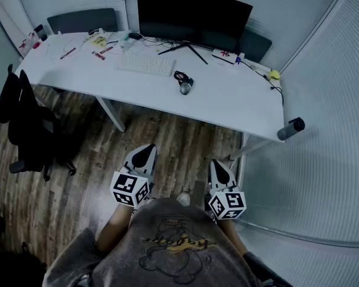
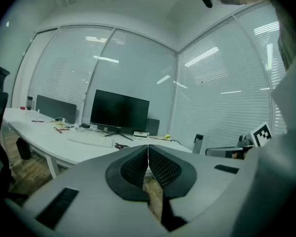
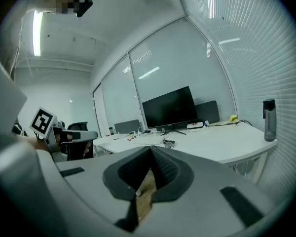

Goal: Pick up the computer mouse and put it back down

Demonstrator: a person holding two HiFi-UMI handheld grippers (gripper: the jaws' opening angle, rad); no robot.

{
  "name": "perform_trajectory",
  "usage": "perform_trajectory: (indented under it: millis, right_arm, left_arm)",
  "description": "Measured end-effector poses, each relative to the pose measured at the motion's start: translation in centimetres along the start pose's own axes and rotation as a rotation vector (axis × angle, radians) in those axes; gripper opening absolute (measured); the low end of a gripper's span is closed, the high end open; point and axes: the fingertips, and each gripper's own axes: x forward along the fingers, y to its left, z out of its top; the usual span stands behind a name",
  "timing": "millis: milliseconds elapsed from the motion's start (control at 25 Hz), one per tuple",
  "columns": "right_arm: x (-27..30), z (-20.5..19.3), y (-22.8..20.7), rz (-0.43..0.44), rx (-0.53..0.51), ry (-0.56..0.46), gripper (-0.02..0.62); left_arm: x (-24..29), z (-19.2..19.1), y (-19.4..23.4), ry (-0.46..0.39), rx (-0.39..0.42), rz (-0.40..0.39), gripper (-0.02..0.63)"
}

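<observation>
**Glass-walled office: mouse on the counter, both grippers clenched**

Glass walls with closed blinds enclose a small office with a wood-plank floor (image 1: 167,136). A long white counter (image 1: 239,103) runs across the far side. A dark monitor (image 1: 191,17) stands along its far edge, near the middle, and a white keyboard (image 1: 146,63) lies in front of the monitor, a little to the left.

The computer mouse (image 1: 185,88) rests on the counter just right of the keyboard, roughly midway between the far and near edges. A coil of black cable (image 1: 180,76) lies right behind it. A grey bottle (image 1: 290,128) stands at the near right corner. A black office chair (image 1: 30,130) sits on the floor off the left end.

A person in a grey printed shirt (image 1: 173,250) stands well back from the counter, with a gripper in each hand close to the body, both aimed toward the counter. The left gripper (image 1: 146,149) has its fingers (image 2: 134,169) pressed together with nothing between them. The right gripper (image 1: 217,165) is likewise clenched, its fingers (image 3: 165,171) meeting at the tips and holding nothing. Both are well apart from the mouse.
</observation>
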Motion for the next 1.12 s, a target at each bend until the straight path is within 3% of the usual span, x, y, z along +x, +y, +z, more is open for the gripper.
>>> perform_trajectory:
  millis: [400, 760, 1120]
  right_arm:
    - [0.6, 0.5, -1.2, 0.045, 0.010, 0.004, 0.005]
    - [0.6, 0.0, -5.3, 0.084, 0.012, 0.021, 0.005]
    - [4.2, 0.4, -6.7, 0.099, -0.002, 0.039, 0.005]
  left_arm:
    - [0.8, -0.1, -0.8, 0.003, -0.002, 0.035, 0.019]
    - [3.1, -0.3, -1.8, -0.022, -0.019, 0.108, 0.020]
    - [5.5, 0.4, 0.9, -0.037, -0.032, 0.141, 0.020]
